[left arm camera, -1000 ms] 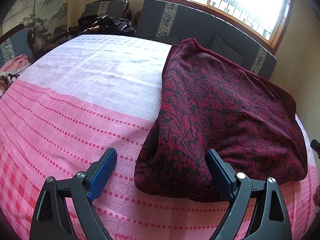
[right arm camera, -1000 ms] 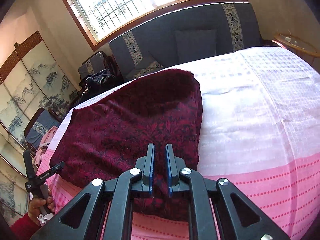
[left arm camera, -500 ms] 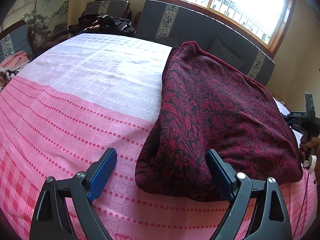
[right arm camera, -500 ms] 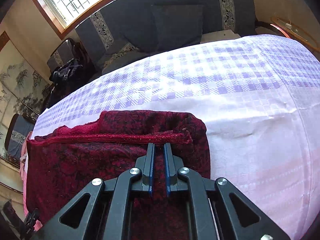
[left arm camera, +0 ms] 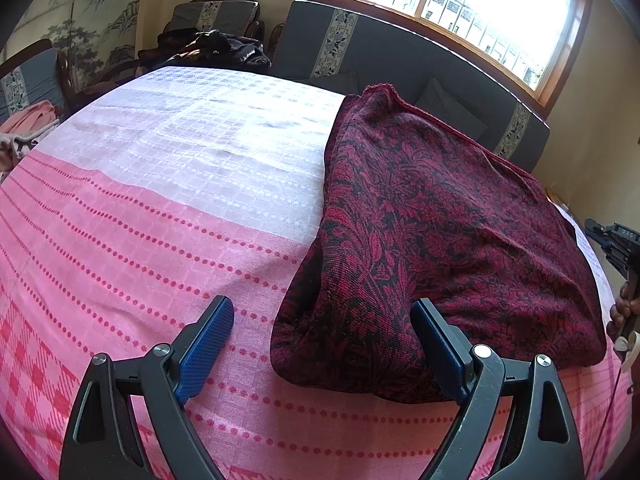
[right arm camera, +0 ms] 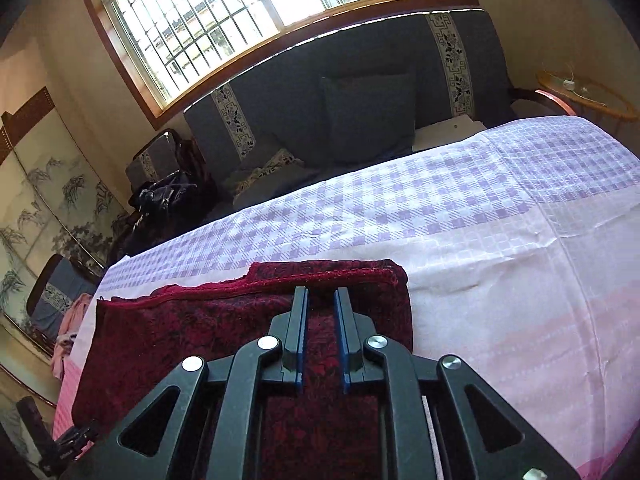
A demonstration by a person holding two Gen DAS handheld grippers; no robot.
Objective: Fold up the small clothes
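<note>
Dark-red patterned garment [left arm camera: 440, 224] lies folded on the pink-and-white checked worktop [left arm camera: 140, 208]. Left claw [left arm camera: 320, 344] gapes wide at the garment's near corner, nothing gripped. Right claw [right arm camera: 320, 300] sits above the garment's far hem, jaws parting, no cloth between them.

A pink and white checked cloth [left arm camera: 160, 208] covers the table. Behind it a dark grey sofa [right arm camera: 340, 92] with patterned stripes runs under a barred window [right arm camera: 224, 4], with a grey cushion [right arm camera: 368, 116] leaning on its back. A heap of dark clothes [left arm camera: 212, 46] lies on a chair at the sofa's end. A painted screen [right arm camera: 52, 196] stands by the wall, and pink laundry [left arm camera: 28, 120] sits near it
</note>
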